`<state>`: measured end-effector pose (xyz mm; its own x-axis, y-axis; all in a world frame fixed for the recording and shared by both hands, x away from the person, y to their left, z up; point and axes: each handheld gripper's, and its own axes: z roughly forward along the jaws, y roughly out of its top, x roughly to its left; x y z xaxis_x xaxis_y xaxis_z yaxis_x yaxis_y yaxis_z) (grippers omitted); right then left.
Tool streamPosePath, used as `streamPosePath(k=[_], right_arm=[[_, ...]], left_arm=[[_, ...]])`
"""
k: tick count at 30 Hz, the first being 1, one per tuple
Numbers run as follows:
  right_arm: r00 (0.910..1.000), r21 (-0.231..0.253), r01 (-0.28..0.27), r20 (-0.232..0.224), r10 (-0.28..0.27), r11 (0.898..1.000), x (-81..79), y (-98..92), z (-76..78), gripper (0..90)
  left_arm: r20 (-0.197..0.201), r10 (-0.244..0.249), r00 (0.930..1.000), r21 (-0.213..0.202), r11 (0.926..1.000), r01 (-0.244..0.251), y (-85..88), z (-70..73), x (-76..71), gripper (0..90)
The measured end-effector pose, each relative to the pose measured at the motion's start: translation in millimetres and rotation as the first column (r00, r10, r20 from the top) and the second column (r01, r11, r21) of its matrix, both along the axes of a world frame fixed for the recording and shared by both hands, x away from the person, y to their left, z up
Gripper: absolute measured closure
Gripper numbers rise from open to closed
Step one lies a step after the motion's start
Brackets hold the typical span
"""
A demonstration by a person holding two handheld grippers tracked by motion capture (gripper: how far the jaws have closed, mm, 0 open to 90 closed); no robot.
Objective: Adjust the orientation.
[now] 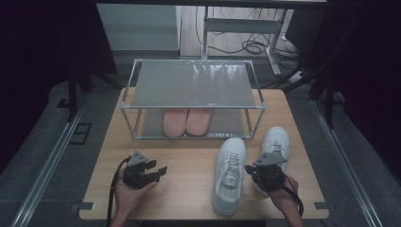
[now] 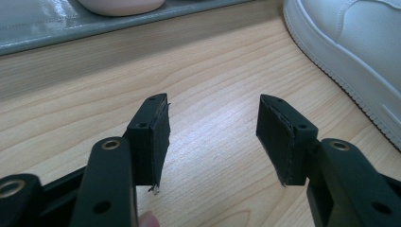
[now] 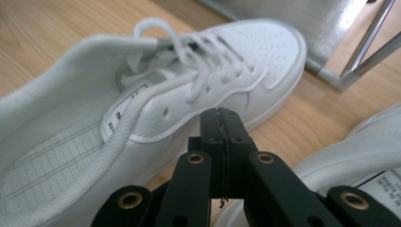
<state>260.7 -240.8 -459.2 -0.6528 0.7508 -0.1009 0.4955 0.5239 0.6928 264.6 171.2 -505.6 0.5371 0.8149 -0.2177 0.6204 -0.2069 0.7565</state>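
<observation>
Hovering between two white sneakers at lower right of the high view, the right gripper point(image 1: 252, 170) has its jaws clenched on nothing, beside the nearer white sneaker point(image 1: 230, 174); the second sneaker point(image 1: 275, 143) lies just right of it. Both apparently still await shelving. One pair of pink shoes point(image 1: 187, 121) already sits on the lower tier of the two-tier rack point(image 1: 194, 84), centre frame. The left gripper point(image 1: 158, 171), lower left, rests released and empty.
</observation>
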Motion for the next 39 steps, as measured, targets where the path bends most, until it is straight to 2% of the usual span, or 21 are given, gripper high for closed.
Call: streamPosePath(k=[4, 6, 11, 21, 32, 35, 39], right_arm=[[0.9998, -0.047, 0.011, -0.018, -0.012, 0.999, -0.4, 7.7, -7.2, 90.0], [0.9997, -0.086, 0.023, -0.003, -0.023, 0.996, -0.6, 12.6, -9.3, 90.0], [0.9998, -0.125, 0.018, 0.007, -0.018, 0.992, -0.2, 21.4, -8.3, 90.0], [0.9999, -0.136, -0.009, 0.006, 0.010, 0.991, 7.0, 33.7, -7.7, 90.0], [0.9954, -0.117, -0.095, -0.025, 0.093, 0.989, 21.5, 49.1, -7.3, 90.0], [0.9948, -0.106, -0.099, -0.034, 0.096, 0.989, 26.0, 50.5, -8.0, 90.0], [0.9951, -0.116, -0.093, -0.044, 0.088, 0.989, 31.4, 51.7, -10.8, 90.0]], left_arm=[[-0.002, -0.005, 1.0000, -0.003, 1.0000, 0.005, 0.4, 0.6, -0.4, 45.9], [-0.001, -0.005, 1.0000, -0.007, 1.0000, 0.005, 0.7, 1.0, -0.5, 46.0], [0.003, -0.008, 1.0000, -0.006, 1.0000, 0.008, 0.8, 2.3, -0.8, 46.6], [0.001, -0.007, 1.0000, -0.007, 0.9999, 0.007, 0.1, 2.7, -1.3, 46.9], [-0.005, -0.009, 1.0000, -0.009, 0.9999, 0.009, 0.6, 1.4, -0.9, 47.0], [-0.005, -0.008, 1.0000, -0.010, 0.9999, 0.008, 0.6, 1.4, -1.0, 47.0], [-0.006, -0.009, 0.9999, -0.010, 0.9999, 0.009, 0.2, 1.3, -1.1, 47.0]])
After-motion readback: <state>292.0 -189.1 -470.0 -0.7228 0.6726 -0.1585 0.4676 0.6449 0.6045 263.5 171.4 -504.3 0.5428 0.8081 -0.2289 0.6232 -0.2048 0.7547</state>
